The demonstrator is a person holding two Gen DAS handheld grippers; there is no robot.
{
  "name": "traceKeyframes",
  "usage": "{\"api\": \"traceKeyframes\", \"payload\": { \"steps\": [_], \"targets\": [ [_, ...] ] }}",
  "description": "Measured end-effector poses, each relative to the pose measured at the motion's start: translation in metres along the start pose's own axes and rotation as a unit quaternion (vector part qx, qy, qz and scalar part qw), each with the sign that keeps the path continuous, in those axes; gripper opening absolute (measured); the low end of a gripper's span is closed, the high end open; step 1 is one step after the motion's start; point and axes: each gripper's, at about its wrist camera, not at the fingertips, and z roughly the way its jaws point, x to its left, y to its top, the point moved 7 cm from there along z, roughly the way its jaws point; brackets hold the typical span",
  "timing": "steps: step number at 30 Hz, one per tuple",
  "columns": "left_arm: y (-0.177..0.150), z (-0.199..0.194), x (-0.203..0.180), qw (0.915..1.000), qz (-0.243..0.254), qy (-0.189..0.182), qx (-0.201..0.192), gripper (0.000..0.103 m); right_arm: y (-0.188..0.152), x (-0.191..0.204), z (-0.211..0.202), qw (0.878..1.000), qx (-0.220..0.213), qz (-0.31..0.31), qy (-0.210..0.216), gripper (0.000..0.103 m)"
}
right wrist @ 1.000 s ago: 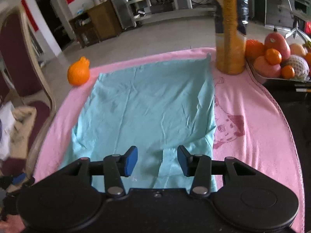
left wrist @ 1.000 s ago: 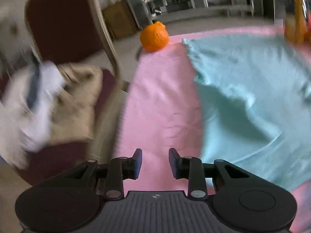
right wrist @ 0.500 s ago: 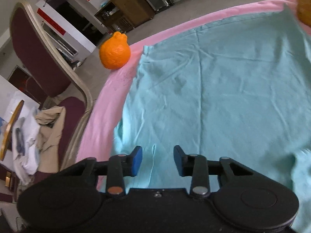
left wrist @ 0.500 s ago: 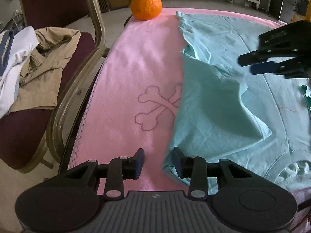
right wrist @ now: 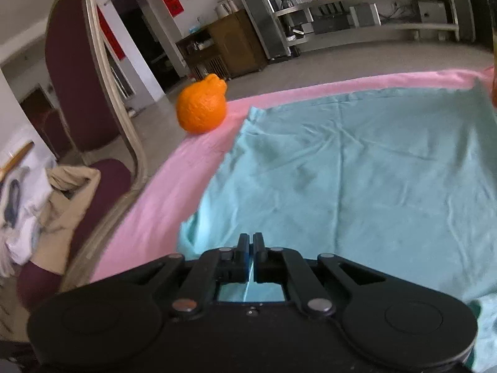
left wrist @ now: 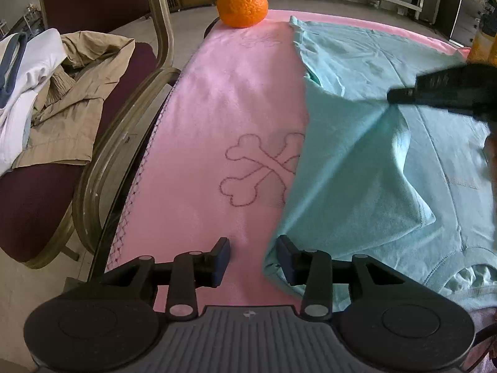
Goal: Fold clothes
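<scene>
- The teal T-shirt (left wrist: 372, 168) lies spread on the pink towel (left wrist: 223, 118) that covers the table, with its left sleeve area lifted into a ridge.
- Right tool (right wrist: 251, 244): fingers pressed together on a pinch of the teal T-shirt, judged to be the sleeve fold; in the left wrist view it holds the cloth raised above the shirt body.
- Left tool (left wrist: 253, 256): fingers spread wide, holding nothing; the right-hand finger touches the near shoulder edge of the shirt.
- Judged step: folding the left side inward. Close the left tool on the near edge so both pinch points travel together; keep the fold line straight and parallel to the shirt side; lay the cloth down flat.
- Surface: the towel is soft and may drag with the shirt.
- Room: an orange (left wrist: 242, 0) sits at the far table corner; a chair (left wrist: 102, 118) beside the table carries other garments (left wrist: 52, 93).
</scene>
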Motion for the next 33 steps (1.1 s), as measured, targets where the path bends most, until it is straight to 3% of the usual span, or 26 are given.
{"api": "traceKeyframes", "payload": {
  "steps": [3,6,10,18,20,21,23,27,30,31,32,33],
  "targets": [
    [0.000,0.000,0.002,1.0000,-0.006,-0.003,0.001,0.044,-0.006,-0.003,0.006,0.999,0.033,0.000,-0.024,0.008],
    [0.000,0.001,0.003,0.9999,-0.014,-0.007,0.003,0.044,-0.006,-0.007,-0.011,0.998,0.047,0.038,-0.008,0.028],
    [0.000,0.001,0.006,0.9995,-0.027,-0.012,0.007,0.044,-0.031,-0.004,-0.036,0.990,0.109,0.081,0.044,0.028],
    [-0.001,0.000,0.006,0.9994,-0.032,-0.012,0.003,0.046,-0.079,-0.018,-0.044,0.961,0.142,0.209,0.115,0.022],
    [-0.001,0.000,0.006,0.9993,-0.034,-0.013,0.003,0.046,-0.082,-0.022,-0.043,0.953,0.136,0.238,0.130,0.016],
    [-0.001,0.000,0.006,0.9993,-0.034,-0.013,0.003,0.046,-0.083,-0.023,-0.043,0.952,0.133,0.242,0.135,0.003],
    [-0.001,0.000,0.006,0.9993,-0.034,-0.014,0.003,0.046,-0.082,-0.018,-0.049,0.956,0.124,0.227,0.140,0.001],
    [-0.001,0.000,0.006,0.9994,-0.032,-0.012,0.003,0.046,-0.079,-0.003,-0.072,0.987,0.084,0.125,0.059,0.001],
    [-0.002,-0.001,0.006,0.9995,-0.031,-0.009,0.004,0.046,-0.088,0.003,-0.069,0.991,0.108,0.074,0.001,0.005],
    [-0.002,-0.002,0.007,0.9994,-0.034,-0.008,0.001,0.046,-0.084,0.005,-0.069,0.992,0.103,0.071,-0.001,0.005],
    [-0.002,-0.004,0.008,0.9993,-0.037,-0.007,-0.003,0.043,-0.079,0.008,-0.069,0.993,0.092,0.073,0.005,0.006],
    [-0.002,-0.006,0.009,0.9991,-0.041,-0.006,-0.006,0.031,-0.073,0.010,-0.069,0.994,0.081,0.075,0.012,0.006]
  ]
}}
